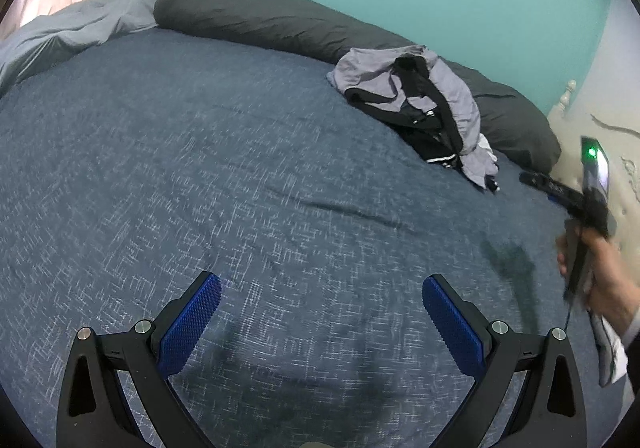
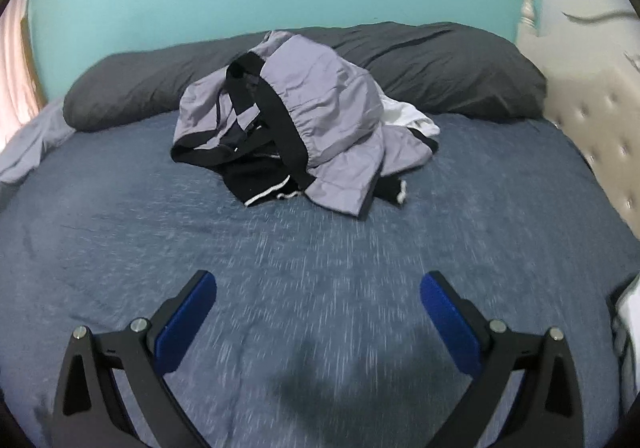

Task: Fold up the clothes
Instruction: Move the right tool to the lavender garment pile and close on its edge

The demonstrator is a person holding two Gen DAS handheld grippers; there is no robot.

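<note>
left gripper (image 1: 322, 298): jaws wide apart, nothing between, over bare blue bed cover (image 1: 200, 168). right gripper (image 2: 318, 296): jaws wide apart, empty, also above the cover. clothes pile (image 2: 296, 132), grey w/ black straps, some white underneath, lies crumpled at far side of bed, touching dark pillow (image 2: 440, 64). both grippers well apart from pile.

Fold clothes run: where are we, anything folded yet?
Done: nothing; the clothes pile lies crumpled against the dark pillow, with no folded item in view. In hand: nothing; left gripper and right gripper are open above bare bedspread. Left: all of it, starting with picking a garment.
</note>
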